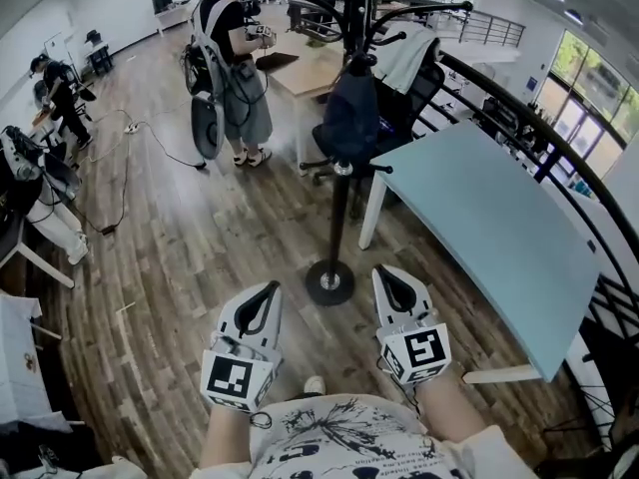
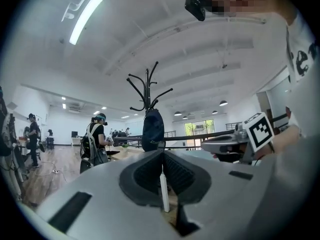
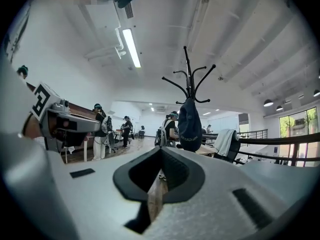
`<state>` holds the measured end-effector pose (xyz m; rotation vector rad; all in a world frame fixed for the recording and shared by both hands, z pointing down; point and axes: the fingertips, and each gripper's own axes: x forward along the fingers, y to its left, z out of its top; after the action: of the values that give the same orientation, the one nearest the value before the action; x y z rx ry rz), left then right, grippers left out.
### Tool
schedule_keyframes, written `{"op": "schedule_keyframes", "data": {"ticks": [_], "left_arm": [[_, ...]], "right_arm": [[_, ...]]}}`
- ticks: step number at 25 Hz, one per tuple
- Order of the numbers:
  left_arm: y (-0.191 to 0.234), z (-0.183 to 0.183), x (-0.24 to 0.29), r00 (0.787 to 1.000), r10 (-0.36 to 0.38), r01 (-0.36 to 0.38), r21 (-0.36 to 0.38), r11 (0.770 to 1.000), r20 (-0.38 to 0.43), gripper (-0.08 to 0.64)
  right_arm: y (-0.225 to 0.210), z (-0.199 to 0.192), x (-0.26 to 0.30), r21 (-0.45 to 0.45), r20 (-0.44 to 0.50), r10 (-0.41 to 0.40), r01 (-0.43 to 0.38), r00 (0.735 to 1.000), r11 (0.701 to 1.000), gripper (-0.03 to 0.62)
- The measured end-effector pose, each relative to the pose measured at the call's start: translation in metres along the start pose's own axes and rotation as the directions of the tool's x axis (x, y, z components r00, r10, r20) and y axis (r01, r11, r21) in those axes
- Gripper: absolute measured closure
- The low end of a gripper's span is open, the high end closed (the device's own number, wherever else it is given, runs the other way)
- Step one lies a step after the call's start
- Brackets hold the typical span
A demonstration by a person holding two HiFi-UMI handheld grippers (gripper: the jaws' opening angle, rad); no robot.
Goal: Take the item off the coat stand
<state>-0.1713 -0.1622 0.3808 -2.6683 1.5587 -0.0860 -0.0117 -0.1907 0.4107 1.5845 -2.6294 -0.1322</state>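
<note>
Ahead, rounded dark bag (image 1: 351, 108) on black coat stand (image 1: 337, 218) (curved hooks), hand-held grippers (image 1: 268, 292) (image 1: 387, 275) closed, empty.

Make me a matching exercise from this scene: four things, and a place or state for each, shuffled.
1 dark bag
2 light blue table
3 white cloth
4 right gripper

A draped over the chair
B jaws shut, empty
C hanging on the coat stand
D right of that stand in the head view

Pairs: 1-C, 2-D, 3-A, 4-B
</note>
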Motion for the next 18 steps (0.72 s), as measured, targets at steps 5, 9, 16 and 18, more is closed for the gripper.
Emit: {"op": "schedule_keyframes", "data": {"ticks": [5,9,16,18], "left_arm": [[0.027,-0.009,0.027,1.000,-0.026,0.026,-0.017,1.000,-0.010,0.555],[0.036,-0.015,0.053,0.999,-0.040,0.039,-0.025,0.999,-0.016,0.555],[0.046,0.008,0.088,1.000,-0.011,0.011,0.004,1.000,0.015,0.555],[0.051,0.014,0.097,1.000,0.010,-0.010,0.010,1.000,0.027,0.555]], "right_arm": [[-0.005,0.000,0.038,-0.002,-0.012,-0.019,0.019,1.000,1.000,0.598],[-0.018,-0.002,0.064,-0.006,-0.014,-0.018,0.018,1.000,1.000,0.598],[-0.056,0.022,0.107,-0.017,0.026,-0.026,0.026,0.999,1.000,0.598],[-0.067,0.029,0.120,-0.023,0.040,-0.027,0.028,0.999,0.999,0.598]]}}
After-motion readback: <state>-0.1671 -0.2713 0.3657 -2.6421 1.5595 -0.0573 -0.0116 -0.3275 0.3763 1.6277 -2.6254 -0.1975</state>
